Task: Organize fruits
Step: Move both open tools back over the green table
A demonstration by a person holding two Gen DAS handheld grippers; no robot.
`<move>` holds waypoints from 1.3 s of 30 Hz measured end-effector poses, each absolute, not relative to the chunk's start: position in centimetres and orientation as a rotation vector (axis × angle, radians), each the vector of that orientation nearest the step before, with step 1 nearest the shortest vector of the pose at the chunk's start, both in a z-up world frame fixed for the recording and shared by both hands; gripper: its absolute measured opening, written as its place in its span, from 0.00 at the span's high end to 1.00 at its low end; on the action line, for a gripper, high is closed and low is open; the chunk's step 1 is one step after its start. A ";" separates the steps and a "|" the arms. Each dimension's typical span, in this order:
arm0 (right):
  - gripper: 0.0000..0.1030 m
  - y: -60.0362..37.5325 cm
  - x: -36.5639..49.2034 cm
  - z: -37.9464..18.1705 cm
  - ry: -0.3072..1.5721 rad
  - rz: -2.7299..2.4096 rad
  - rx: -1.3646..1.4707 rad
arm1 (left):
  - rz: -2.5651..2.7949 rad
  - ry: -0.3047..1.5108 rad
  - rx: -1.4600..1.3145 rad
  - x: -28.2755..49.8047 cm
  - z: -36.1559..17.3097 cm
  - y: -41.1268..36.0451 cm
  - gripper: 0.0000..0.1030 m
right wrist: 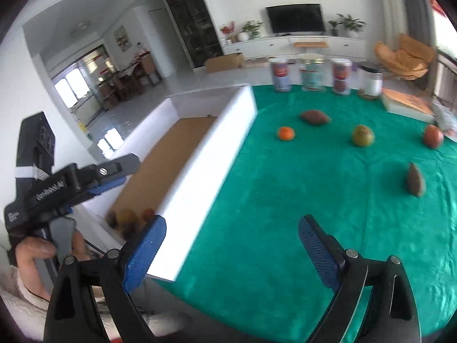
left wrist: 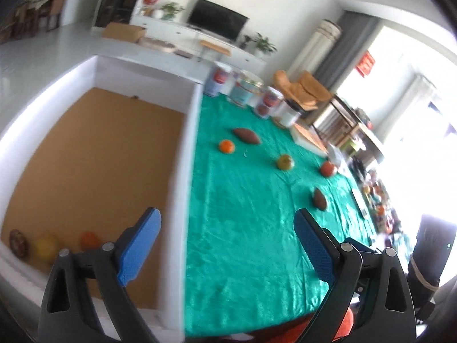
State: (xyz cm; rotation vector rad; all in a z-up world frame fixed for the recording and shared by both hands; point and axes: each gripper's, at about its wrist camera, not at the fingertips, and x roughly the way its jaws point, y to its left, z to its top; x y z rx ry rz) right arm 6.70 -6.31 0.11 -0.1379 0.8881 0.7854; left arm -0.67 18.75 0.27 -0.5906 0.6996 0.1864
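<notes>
A white box (left wrist: 190, 154) (right wrist: 217, 154) with a brown floor stands on the left of a green cloth (left wrist: 245, 228) (right wrist: 285, 214). In its near corner lie a dark brown fruit (left wrist: 18, 243), a yellow fruit (left wrist: 47, 247) and a red-orange fruit (left wrist: 89, 240). On the cloth lie an orange (left wrist: 227, 146) (right wrist: 286, 133), a brown oval fruit (left wrist: 246, 135) (right wrist: 315, 117), a green-yellow fruit (left wrist: 285, 162) (right wrist: 362, 135), a red fruit (left wrist: 327, 168) (right wrist: 433, 136) and a second brown oval fruit (left wrist: 320, 198) (right wrist: 416, 183). My left gripper (left wrist: 228, 243) is open and empty, astride the box's right wall. My right gripper (right wrist: 232, 245) is open and empty over the cloth beside the box. The left gripper (right wrist: 85, 184) also shows in the right wrist view, held in a hand.
Several tins and a jar (left wrist: 248, 91) (right wrist: 311, 75) line the table's far edge, with a flat white box (left wrist: 310, 140) (right wrist: 408, 104) at the far right. A chair with tan cushions (left wrist: 305, 88) stands beyond. A person's hand and sleeve (right wrist: 25, 274) are at the lower left.
</notes>
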 end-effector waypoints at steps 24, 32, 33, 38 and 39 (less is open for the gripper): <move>0.07 -22.3 4.2 -6.2 0.635 0.201 0.014 | 0.059 0.784 -0.137 11.4 -12.6 4.4 0.07; 0.07 -21.9 4.1 -6.5 0.628 0.175 -0.023 | 0.031 0.831 -0.262 12.3 -13.7 6.2 0.07; 0.07 -21.9 4.1 -6.5 0.626 0.174 -0.025 | 0.035 0.823 -0.290 12.2 -13.7 6.6 0.07; 0.07 -22.1 4.2 -6.5 0.630 0.176 -0.008 | 0.040 0.817 -0.304 12.0 -13.7 6.8 0.07; 0.07 -22.2 4.2 -6.5 0.631 0.177 -0.005 | 0.042 0.819 -0.298 12.0 -13.7 6.7 0.07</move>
